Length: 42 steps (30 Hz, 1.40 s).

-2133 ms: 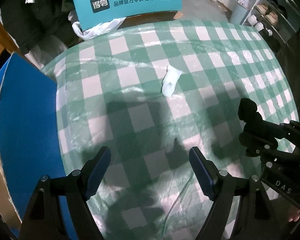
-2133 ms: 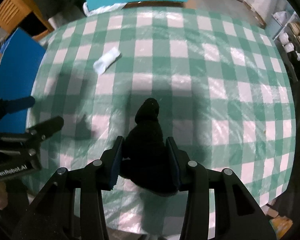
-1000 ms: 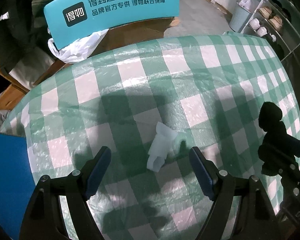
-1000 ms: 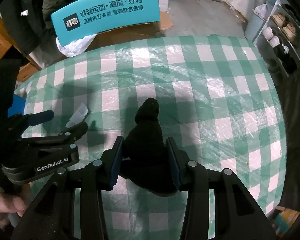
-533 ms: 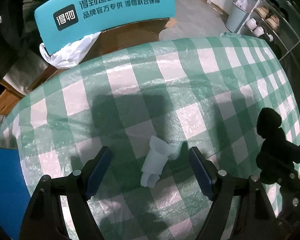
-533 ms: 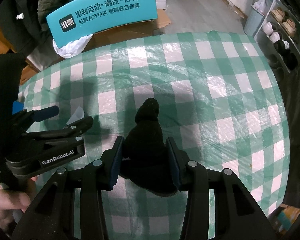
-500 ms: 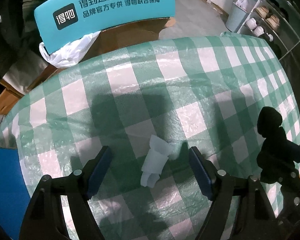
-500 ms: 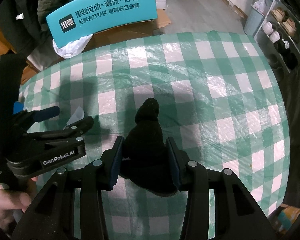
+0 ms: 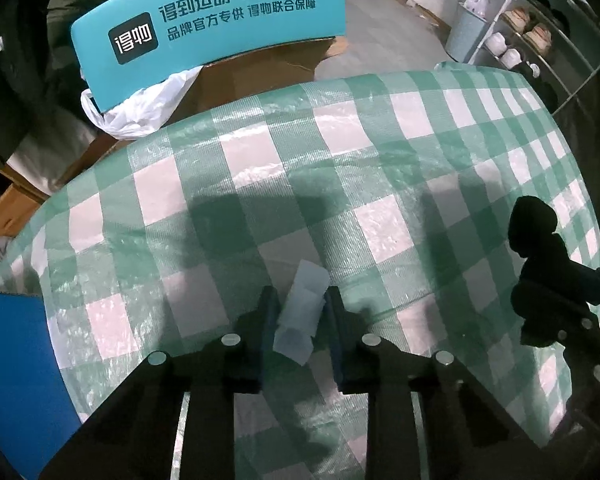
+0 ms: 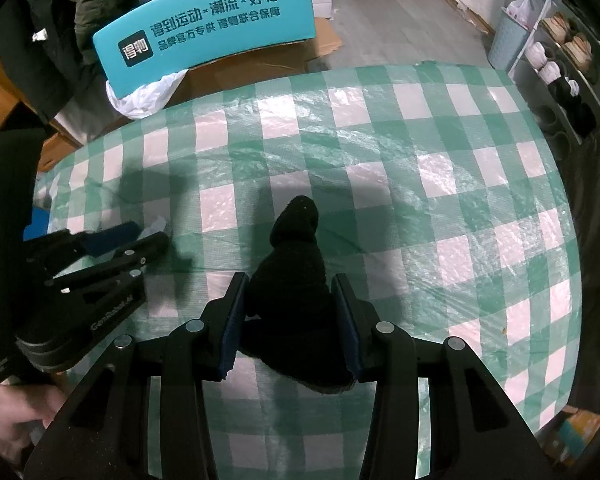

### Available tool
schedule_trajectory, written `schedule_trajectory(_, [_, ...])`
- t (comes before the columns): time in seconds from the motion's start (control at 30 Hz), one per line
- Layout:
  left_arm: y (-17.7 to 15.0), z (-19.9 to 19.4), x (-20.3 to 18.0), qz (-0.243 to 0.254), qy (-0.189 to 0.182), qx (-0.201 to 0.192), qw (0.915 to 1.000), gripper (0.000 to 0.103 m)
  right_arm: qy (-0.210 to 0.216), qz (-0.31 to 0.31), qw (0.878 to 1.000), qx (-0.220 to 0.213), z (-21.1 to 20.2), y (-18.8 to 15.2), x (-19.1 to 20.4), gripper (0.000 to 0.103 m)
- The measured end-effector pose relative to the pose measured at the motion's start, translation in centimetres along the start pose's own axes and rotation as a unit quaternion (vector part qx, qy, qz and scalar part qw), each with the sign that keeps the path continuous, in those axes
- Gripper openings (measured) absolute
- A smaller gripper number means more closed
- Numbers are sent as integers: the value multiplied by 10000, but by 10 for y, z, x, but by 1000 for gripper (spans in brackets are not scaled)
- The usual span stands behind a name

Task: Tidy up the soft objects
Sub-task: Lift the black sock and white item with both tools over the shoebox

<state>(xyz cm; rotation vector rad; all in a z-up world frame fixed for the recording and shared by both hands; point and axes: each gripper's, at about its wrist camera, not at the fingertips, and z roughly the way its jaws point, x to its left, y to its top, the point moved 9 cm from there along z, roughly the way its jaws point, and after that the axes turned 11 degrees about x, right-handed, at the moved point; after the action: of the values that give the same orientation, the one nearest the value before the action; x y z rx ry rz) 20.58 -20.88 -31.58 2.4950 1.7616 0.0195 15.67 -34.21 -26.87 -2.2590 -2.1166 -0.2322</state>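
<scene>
One tabletop fills both views, covered by a green-and-white checked cloth under clear plastic. Beyond its far edge stands a teal chair back with white printing, a white plastic bag bunched beneath it. Near the tabletop's near edge, the right tool pinches a black sock, whose toe points toward the far edge. Toward the left edge, the left tool is closing its jaws around a small white sock lying flat on the cloth; the pads touch its sides.
</scene>
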Motion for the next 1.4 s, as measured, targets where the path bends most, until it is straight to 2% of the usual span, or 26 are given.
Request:
schedule_trajectory(0.33, [-12,-16,11,-134,31,-63,9999,20,3,-69,10000,-62,-7,-1,9,42])
schedule_trajectory(0.67, [-27,-39,12,-62,166,-194,9997,19,-36,-266,9995,-169,-21,-3,25,42])
schedule_trajectory(1.4, [-54,-111,17,-98,402,-647,9970,19,-87,-743,9958,-523,-62,-17,55,42])
